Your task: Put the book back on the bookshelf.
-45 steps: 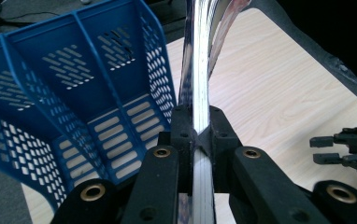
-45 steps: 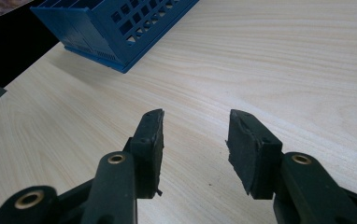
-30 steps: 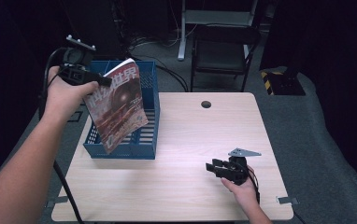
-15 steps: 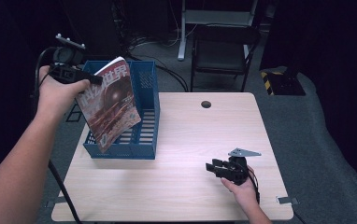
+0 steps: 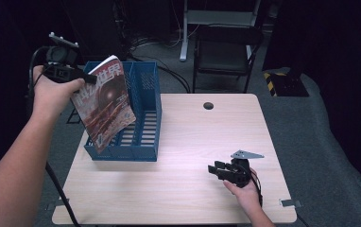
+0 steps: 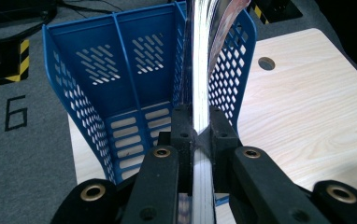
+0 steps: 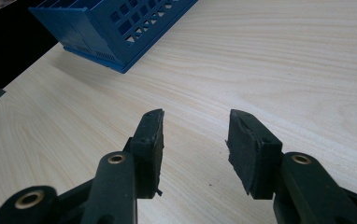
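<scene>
the magazine (image 5: 104, 106) hangs tilted in the air over the left side of the blue file basket (image 5: 143, 137), its long axis running down and toward the tabletop's (image 5: 193, 142) left edge, lower corner seemingly just in front of the basket's near left wall. the left gripper (image 5: 81, 78) is clamped on its upper edge, so the basket's compartments lie directly below and slightly right of the grip; in the left gripper view the pages (image 6: 200, 70) stand edge-on above the right-hand slot. the right gripper (image 5: 214, 169), jaws apart and holding nothing, rests low near the tabletop's front right corner, well apart from the basket.
</scene>
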### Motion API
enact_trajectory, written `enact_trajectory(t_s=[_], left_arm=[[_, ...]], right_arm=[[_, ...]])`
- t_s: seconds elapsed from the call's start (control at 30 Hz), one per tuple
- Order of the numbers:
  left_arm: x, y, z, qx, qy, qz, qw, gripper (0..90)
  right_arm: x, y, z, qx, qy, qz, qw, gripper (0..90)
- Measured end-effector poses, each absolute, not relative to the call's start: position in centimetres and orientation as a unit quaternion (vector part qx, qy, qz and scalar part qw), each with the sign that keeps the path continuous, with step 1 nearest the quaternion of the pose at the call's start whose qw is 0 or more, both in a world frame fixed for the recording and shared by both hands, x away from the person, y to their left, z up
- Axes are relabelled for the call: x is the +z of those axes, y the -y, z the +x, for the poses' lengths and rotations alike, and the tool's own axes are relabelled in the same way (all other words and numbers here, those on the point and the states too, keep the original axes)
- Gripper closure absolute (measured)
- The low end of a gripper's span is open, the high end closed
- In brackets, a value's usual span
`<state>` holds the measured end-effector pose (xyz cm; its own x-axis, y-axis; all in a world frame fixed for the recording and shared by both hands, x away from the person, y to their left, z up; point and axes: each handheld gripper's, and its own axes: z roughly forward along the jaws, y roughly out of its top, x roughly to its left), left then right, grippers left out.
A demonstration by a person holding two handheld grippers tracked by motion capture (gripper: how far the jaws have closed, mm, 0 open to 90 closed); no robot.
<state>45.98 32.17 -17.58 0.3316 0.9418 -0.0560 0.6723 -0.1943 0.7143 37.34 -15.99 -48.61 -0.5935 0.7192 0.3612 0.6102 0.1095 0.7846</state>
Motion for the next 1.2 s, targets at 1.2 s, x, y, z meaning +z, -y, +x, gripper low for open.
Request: enact_trajectory(t_s=[1.2], left_arm=[[-18.0,-32.6,48.1,0.218,-0.578,0.719,0.319,84.0]], right_arm=[[-48.6,16.1,37.4,0.495,-0.742,0.449,0.054,55.5]])
